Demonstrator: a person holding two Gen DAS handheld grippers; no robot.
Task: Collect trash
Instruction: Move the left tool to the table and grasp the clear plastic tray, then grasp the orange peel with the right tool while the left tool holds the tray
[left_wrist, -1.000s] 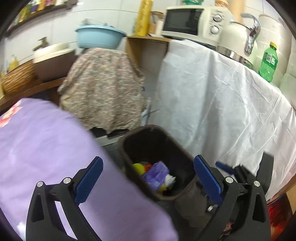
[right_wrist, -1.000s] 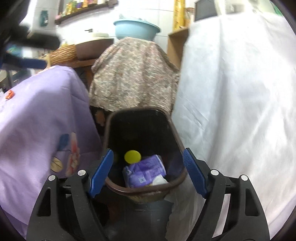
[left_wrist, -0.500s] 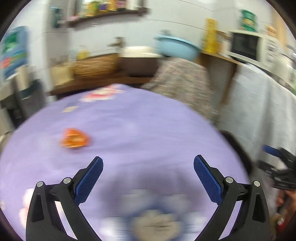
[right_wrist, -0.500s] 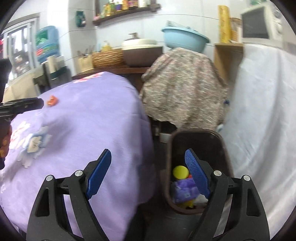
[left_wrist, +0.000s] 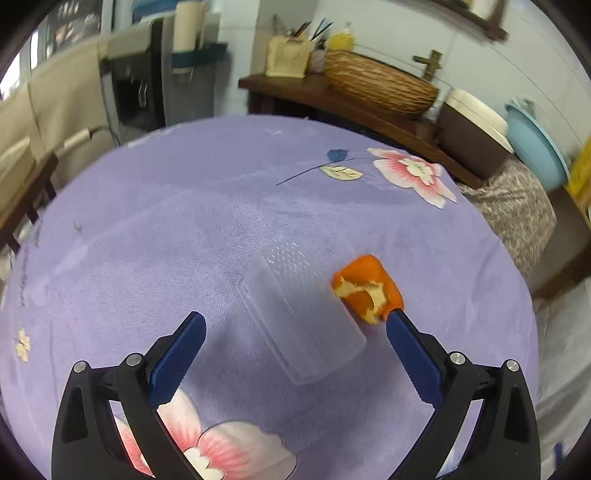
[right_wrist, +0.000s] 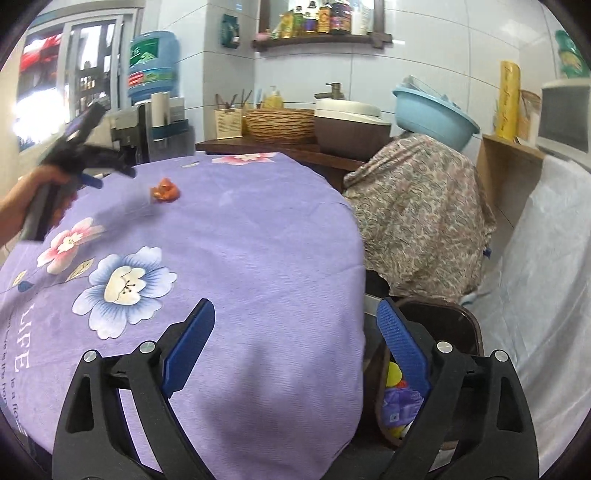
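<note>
a: left hand-held gripper (left_wrist: 291, 325) over the bench (left_wrist: 184, 229), released, jaws spread wide, nothing between the pads. what lies ahead of it?

b: two things on the purple cloth. orange peel (left_wrist: 367, 288), just off the tip of the right-side finger, slightly ahead and to the right of centre. beside it, touching or nearly so, a clear plastic container (left_wrist: 301, 314), lying between the open fingers.

a: container's long axis?

b: runs diagonally, far-left to near-right across the gripper's line. not square to the jaws. i judge a small twist would be needed to close on its short sides.

a: look of the peel?

b: curled cup of rind, bright orange outside, pale pith showing, torn edges. light and limp, likely. container is translucent, dotted texture at its far end, hard to read against the cloth.

a: right hand-held gripper (right_wrist: 295, 332)?

b: also released, empty, held at the near bench edge beside the brown bin (right_wrist: 469, 325). bin sits on the floor by the bench, a yellow item and a purple wrapper inside. from there the peel (right_wrist: 165, 190) is well apart, far across the cloth. left is much nearer.
</note>
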